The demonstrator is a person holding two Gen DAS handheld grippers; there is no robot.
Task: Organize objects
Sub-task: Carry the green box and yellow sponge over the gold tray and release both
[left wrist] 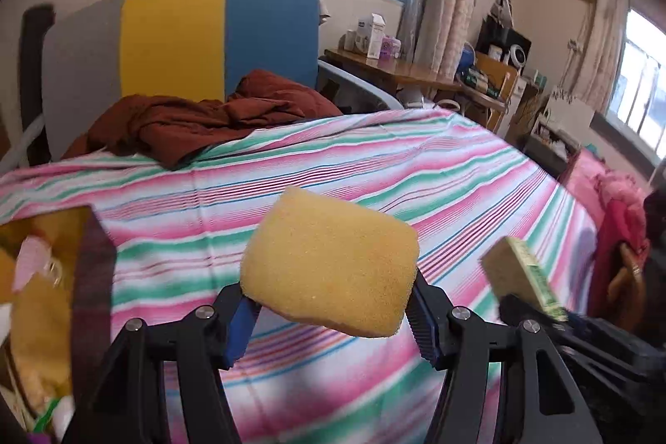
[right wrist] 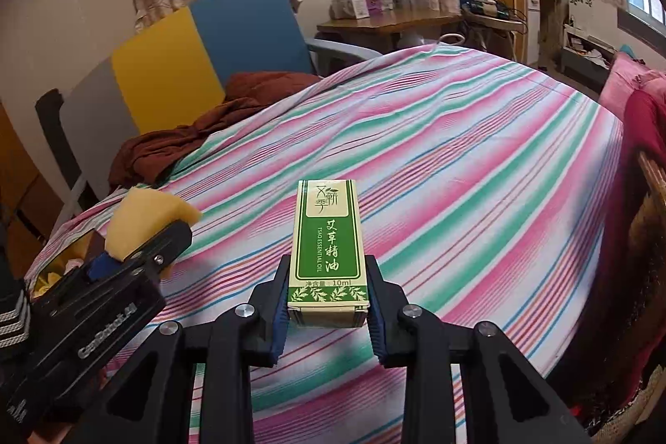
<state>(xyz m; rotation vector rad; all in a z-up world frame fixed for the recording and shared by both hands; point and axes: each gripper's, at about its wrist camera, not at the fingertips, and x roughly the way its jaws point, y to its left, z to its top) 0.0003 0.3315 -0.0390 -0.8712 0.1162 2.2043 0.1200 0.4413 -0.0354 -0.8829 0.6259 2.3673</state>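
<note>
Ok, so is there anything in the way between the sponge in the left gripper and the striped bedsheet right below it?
Nothing visible. The yellow sponge sits clamped in the left gripper above bare striped sheet. The brown cloth lies farther back, and the right gripper holds the green box off to its side.

The left tool point(left wrist: 331, 313) clamps a yellow sponge point(left wrist: 331, 267) between its blue-padded fingers point(left wrist: 241, 331) above the striped bed sheet point(left wrist: 374, 169), while a green-printed box point(left wrist: 520, 277) shows at right, with a rust-brown cloth point(left wrist: 200, 119) lying farther back.
</note>
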